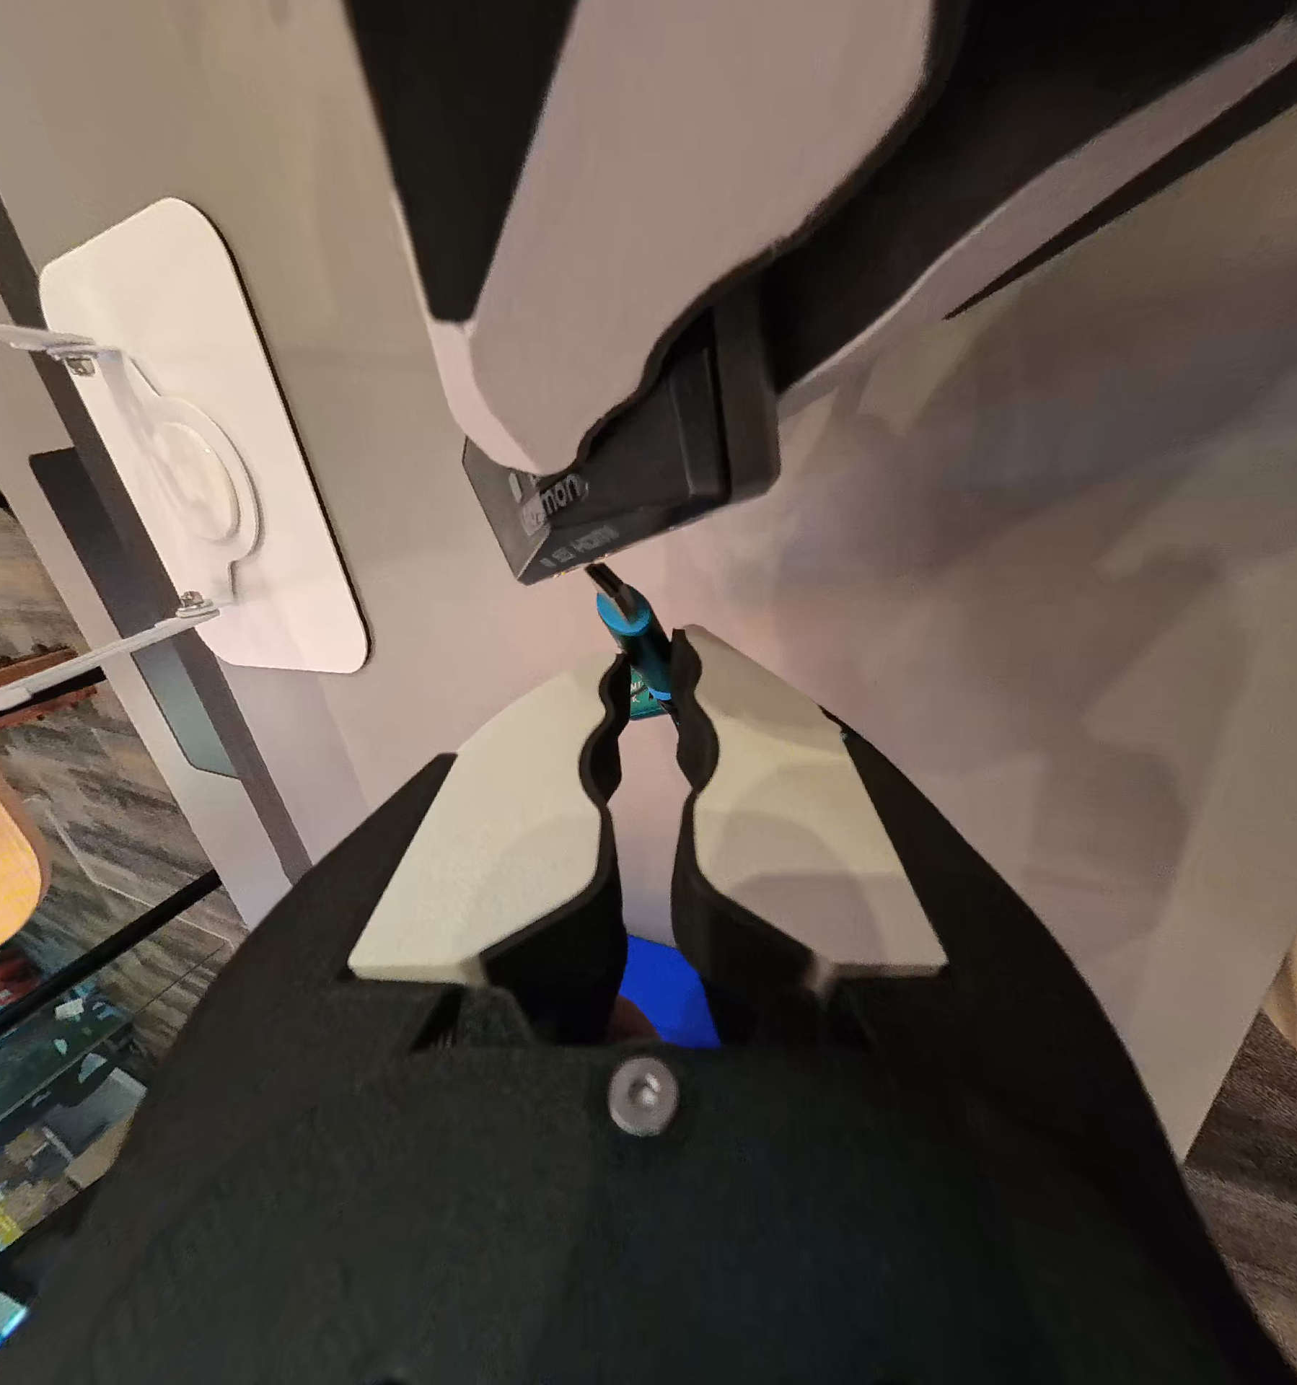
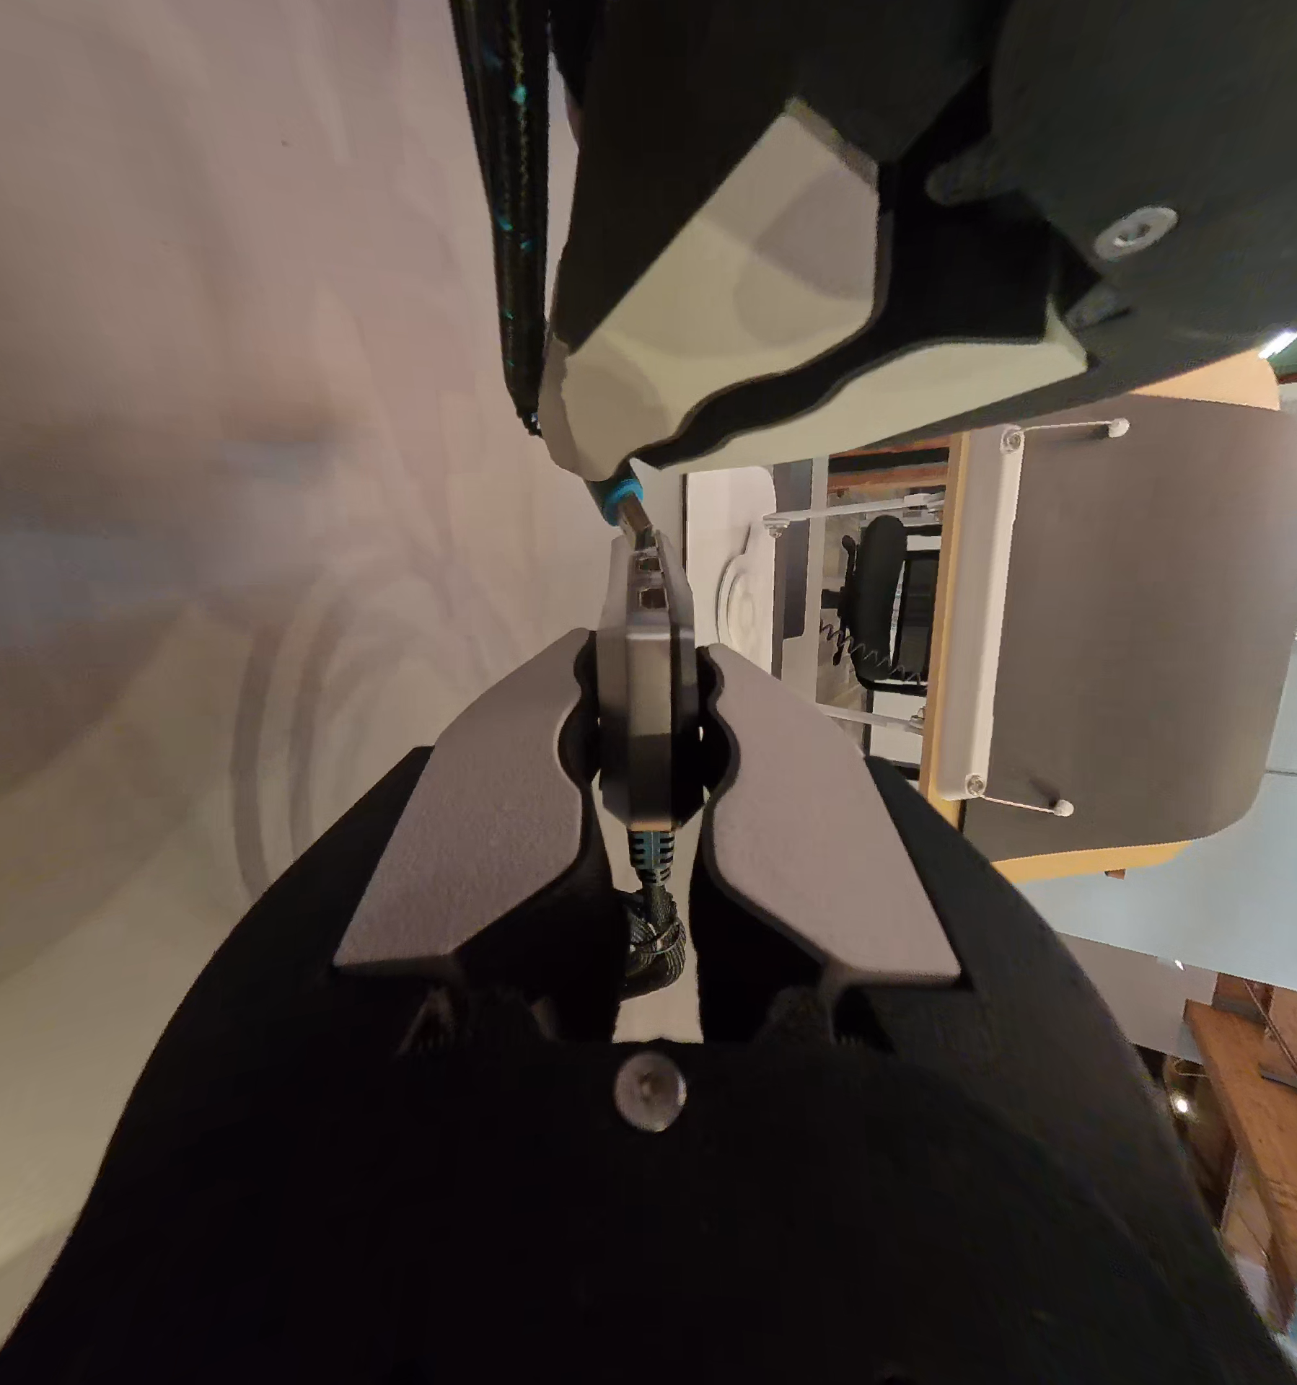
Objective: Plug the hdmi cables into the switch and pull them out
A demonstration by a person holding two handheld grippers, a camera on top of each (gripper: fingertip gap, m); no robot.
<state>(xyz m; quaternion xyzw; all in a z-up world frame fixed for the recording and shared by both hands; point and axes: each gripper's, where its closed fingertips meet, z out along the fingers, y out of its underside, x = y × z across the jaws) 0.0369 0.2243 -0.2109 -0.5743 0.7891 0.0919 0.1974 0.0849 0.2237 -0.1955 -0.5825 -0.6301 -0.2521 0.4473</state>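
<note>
While the left gripper (image 1: 649, 659) is closed narrow on the teal HDMI plug (image 1: 634, 637), its metal tip (image 1: 606, 578) stands just at the lower edge of the black switch (image 1: 623, 502), which is directly ahead of the fingers. From the left wrist view it looks touching the port face or barely entered, but the pictures cannot say which. To the left of this gripper, farther off, a white plate (image 1: 203, 435) is fixed on the pale wall and is not part of the job.

Moving to the right, the right gripper (image 2: 645, 674) is clamped on the body of the switch (image 2: 642, 689), holding it edge-on between the two fingers. Behind the switch, between the fingers, a braided cable (image 2: 653, 929) is already seated in its rear end. Ahead of the fingertips, the plug with its blue ring (image 2: 619, 498) meets the upper port at a slant and not straight.

Judging from this, the step in hand is the insertion, and the slant is the weak point. The plug should first be turned until its axis is in line with the port, then pushed straight along that axis. The right gripper should hold the switch firm and push back against the force. Pressing while tilted could jam the tip or make the plug slip in the fingers.
</note>
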